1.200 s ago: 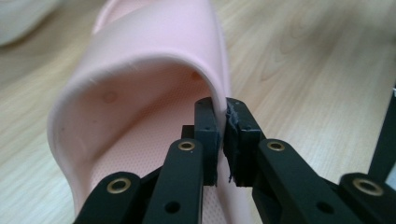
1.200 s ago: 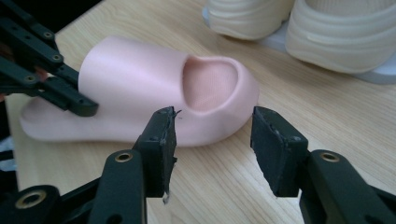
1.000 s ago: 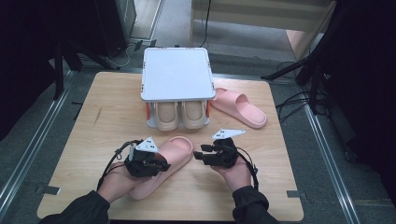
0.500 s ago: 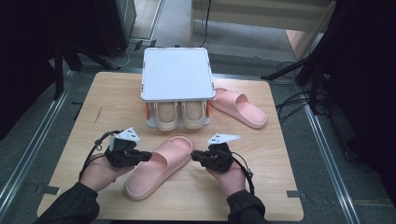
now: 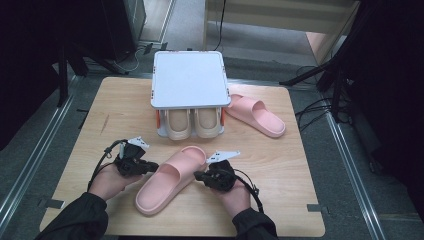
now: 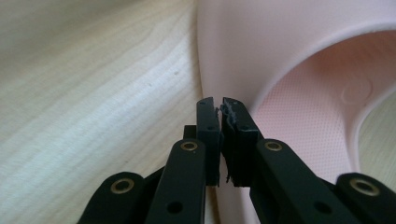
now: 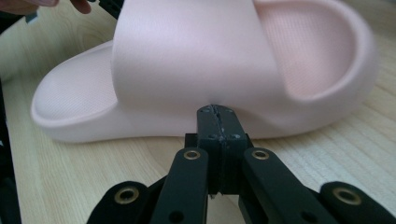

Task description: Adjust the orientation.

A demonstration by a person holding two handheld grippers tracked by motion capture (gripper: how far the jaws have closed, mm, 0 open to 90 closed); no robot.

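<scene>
Two pink slippers: one (image 5: 170, 177) between tongs, one (image 5: 256, 114) beside rack (image 5: 189, 80); left tongs (image 5: 148, 165), right tongs (image 5: 199, 175) pressed together, empty.

Pink slipper (image 5: 170, 179) at the table's 6 o'clock: soft foam look, matt, strap smooth, footbed finely dotted (clear in the gripper views). Table (image 5: 100, 115) is pale wood w/ visible grain, satin sheen. Left gripper (image 6: 218, 106) & right gripper (image 7: 218, 110): black matt plastic jaws, brass-coloured rivets, pads scuffed. Rack (image 5: 188, 82) at 12: white smooth plastic top. Second pink slipper (image 5: 256, 115) at 2: same matt foam.
</scene>
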